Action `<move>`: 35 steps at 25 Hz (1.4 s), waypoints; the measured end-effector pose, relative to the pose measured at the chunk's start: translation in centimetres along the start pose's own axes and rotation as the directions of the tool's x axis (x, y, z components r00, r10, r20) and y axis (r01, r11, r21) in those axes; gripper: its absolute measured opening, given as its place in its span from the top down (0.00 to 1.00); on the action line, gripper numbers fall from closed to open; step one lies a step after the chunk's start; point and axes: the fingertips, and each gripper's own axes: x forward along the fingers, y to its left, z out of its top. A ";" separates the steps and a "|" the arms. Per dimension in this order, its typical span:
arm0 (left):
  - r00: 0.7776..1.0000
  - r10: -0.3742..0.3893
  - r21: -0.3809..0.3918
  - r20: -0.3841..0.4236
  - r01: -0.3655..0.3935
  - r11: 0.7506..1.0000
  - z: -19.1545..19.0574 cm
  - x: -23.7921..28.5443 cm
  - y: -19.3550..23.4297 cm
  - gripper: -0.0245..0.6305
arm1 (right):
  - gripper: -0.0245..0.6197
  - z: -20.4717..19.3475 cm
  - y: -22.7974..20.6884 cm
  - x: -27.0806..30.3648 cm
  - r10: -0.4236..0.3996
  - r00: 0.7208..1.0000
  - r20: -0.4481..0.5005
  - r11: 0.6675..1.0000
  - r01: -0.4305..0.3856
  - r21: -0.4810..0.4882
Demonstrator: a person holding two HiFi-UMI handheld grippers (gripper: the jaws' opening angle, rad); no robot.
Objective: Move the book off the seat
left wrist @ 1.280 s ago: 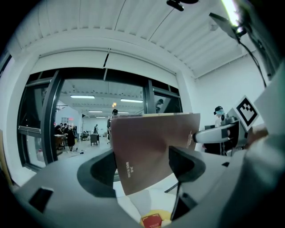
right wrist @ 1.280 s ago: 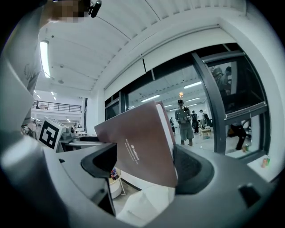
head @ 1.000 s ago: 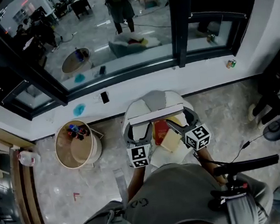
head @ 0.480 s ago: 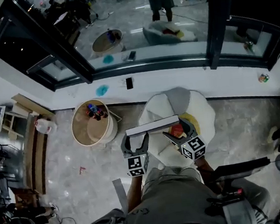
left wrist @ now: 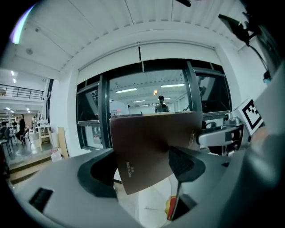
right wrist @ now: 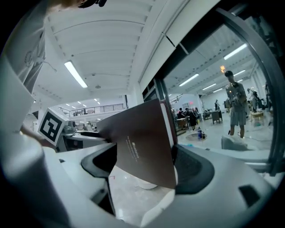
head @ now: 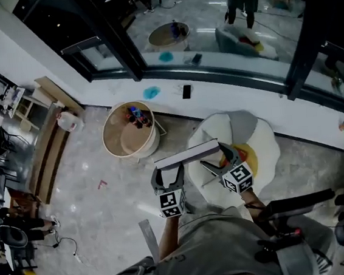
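Slippage is the worry: the left gripper (head: 168,173) and right gripper (head: 218,157), jaws fairly wide, each clamp just one end of the book (head: 186,154), so an uneven pull could twist it loose. Brown-covered, pale-edged and thin, it hangs level over the 9 o'clock rim of the seat (head: 265,141).
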 end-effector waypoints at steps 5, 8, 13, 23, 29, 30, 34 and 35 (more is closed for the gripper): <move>0.999 0.014 -0.046 0.036 -0.012 0.999 0.2 -0.1 4.9 0.40 | 0.33 1.7 2.7 4.0 0.008 1.000 -0.021 0.998 -0.010 -0.059; 0.998 0.026 -0.075 0.055 -0.021 0.997 0.1 -0.3 8.8 0.40 | 0.33 2.3 5.0 7.2 0.008 0.999 -0.038 0.996 -0.012 -0.093; 0.997 0.025 -0.103 0.074 -0.018 0.995 -0.6 -1.9 17.7 0.40 | 0.33 2.9 11.3 13.8 0.014 0.998 -0.054 0.993 -0.020 -0.113; 0.992 0.064 -0.157 0.110 -0.047 0.987 -2.3 -3.3 33.5 0.40 | 0.33 2.4 20.7 27.2 0.064 0.993 -0.104 0.985 -0.080 -0.155; 0.988 0.081 -0.149 0.128 -0.062 0.987 -2.9 -3.2 37.5 0.40 | 0.33 1.5 22.5 30.8 0.085 0.987 -0.137 0.982 -0.107 -0.159; 0.988 0.090 -0.167 0.123 -0.069 0.984 -3.3 -3.2 38.1 0.40 | 0.33 1.4 22.8 31.4 0.092 0.984 -0.150 0.979 -0.117 -0.165; 0.985 0.129 -0.223 0.119 -0.100 0.970 -4.7 -3.7 39.9 0.40 | 0.33 0.9 24.0 33.5 0.125 0.974 -0.190 0.969 -0.161 -0.187; 0.983 0.136 -0.229 0.121 -0.105 0.968 -4.8 -3.8 40.3 0.41 | 0.33 1.0 24.3 34.0 0.131 0.971 -0.198 0.968 -0.169 -0.187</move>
